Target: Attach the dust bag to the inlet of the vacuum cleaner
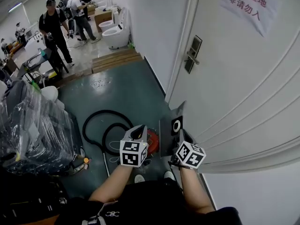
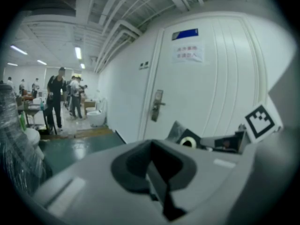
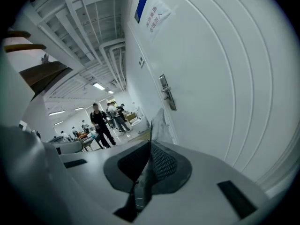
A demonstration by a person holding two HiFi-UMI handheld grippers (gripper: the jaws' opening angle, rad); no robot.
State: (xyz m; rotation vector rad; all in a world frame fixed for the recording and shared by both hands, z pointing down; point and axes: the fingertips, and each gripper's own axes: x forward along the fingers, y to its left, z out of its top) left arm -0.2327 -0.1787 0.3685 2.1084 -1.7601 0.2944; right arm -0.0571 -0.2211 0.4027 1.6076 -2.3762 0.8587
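Door sign [image 1: 248, 1] upper right: 库房重地 非请勿入; green floor [image 1: 126, 93]. Right gripper [image 1: 182, 137] fingers pinch dust bag [image 1: 169, 125]; left gripper [image 1: 137, 134] fingers pressed together.

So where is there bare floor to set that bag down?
The dark green floor lies bare between the coiled black hose and the wooden boards, beside the white wall. Crowded: around the red vacuum cleaner and the plastic-wrapped stack.

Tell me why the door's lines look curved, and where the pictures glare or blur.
Head view: light glares off the green floor; the door has bent panel lines. Left gripper view: fisheye with black corners, the left tool close up and soft. Right gripper view: the door bows strongly; the dust bag looks blurred.
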